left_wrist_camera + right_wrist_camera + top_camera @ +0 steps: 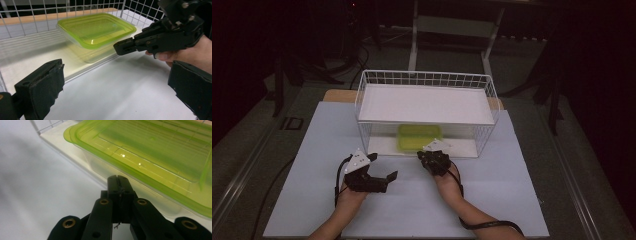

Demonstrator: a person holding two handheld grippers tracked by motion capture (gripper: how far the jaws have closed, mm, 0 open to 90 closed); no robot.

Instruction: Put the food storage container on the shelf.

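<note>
My right gripper (117, 185), fingers clenched empty, noses the box (96, 31); left gripper (115, 85) released. Next, I'd pull it from the rack (367, 95).

Two forearms reach in from the near edge, each hand gripping a set of black tongs. The left tongs (382, 175), held low at the near left by the left hand (349, 195), point toward the right, jaws spread wide apart, one pad (41, 87) at each side of the left gripper view. The right tongs (119, 185) point toward the far side, jaws pressed together with nothing between them. The right hand (190, 53) wraps the handle; its forearm (467, 210) angles in from the near right. A cable (492, 226) loops off that wrist.
</note>
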